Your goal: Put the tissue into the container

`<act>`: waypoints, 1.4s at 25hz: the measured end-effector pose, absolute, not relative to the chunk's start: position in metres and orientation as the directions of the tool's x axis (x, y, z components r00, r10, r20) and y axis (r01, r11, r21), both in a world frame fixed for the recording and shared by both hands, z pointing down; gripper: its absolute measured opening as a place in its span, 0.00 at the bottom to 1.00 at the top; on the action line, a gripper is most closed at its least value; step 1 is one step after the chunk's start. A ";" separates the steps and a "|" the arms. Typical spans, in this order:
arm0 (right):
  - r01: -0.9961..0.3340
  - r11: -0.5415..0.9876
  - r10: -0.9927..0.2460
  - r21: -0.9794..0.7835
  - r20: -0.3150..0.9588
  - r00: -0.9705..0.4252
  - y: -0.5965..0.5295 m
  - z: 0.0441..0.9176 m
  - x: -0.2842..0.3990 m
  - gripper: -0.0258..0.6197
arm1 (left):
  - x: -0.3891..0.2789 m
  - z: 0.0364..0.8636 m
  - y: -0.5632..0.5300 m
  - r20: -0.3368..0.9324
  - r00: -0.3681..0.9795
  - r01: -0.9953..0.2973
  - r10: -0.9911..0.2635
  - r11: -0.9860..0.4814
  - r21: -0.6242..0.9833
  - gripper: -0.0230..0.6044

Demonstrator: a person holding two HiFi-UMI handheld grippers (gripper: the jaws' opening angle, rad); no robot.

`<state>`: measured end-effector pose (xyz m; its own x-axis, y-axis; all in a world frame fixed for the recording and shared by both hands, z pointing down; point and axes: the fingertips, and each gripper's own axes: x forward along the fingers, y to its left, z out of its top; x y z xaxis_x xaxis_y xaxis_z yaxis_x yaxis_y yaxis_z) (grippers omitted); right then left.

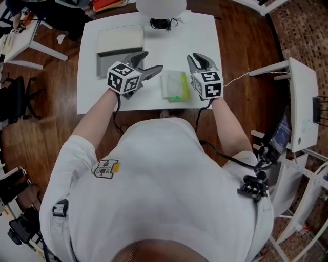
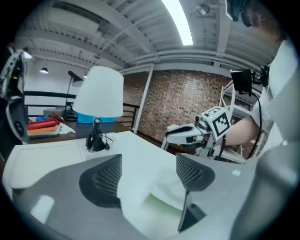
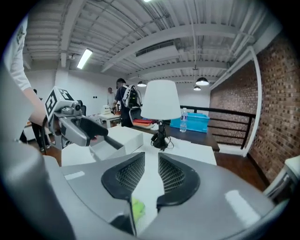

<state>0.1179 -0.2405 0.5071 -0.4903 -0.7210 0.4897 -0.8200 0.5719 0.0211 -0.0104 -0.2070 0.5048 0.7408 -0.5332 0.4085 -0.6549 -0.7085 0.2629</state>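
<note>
**Asker:** Where's the tissue right now?

**Me:** The tissue pack (image 1: 174, 85) lies flat on the white worktop (image 1: 205, 30), in the space between my two grippers. Looking along my left gripper (image 2: 147, 176), I see it low in the gap between the jaws, nearer the right-hand one, with its green edge showing. The pads aren't pressing on it.

**Asker:** So how do those left jaws stand?

**Me:** Wide apart. There's plenty of bare worktop between them, and they hold nothing.

**Asker:** And the other side?

**Me:** My right gripper (image 3: 151, 173) has its jaws drawn in narrow. Only a slim strip of worktop shows between the mesh pads, and nothing is caught there. From that side the pack sits below the jaws and back toward their base – just a bit of green peeking out under the left-hand jaw.

**Asker:** Where's the container?

**Me:** The container (image 1: 120, 46), a pale flat box, rests on the worktop ahead of my left jaws and off to their left, apart from the pack. From my right jaws it is ahead and to the left, beyond the left gripper's tips.

**Asker:** Anything else ahead of you?

**Me:** A lamp (image 1: 160, 7) with a white shade stands almost straight ahead of my right jaws, at the far edge of the worktop.
</note>
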 end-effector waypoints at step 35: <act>-0.673 0.721 -0.304 -0.166 0.797 -0.522 -0.069 0.654 0.129 0.57 | 0.097 0.673 -0.125 0.830 0.483 -0.876 -0.279 -0.162 0.455 0.86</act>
<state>0.1286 -0.0686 0.6544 -0.5221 -0.3044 0.7967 -0.6731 0.7207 -0.1658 0.0973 -0.1247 0.6730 0.4830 -0.2792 0.8299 -0.8756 -0.1616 0.4552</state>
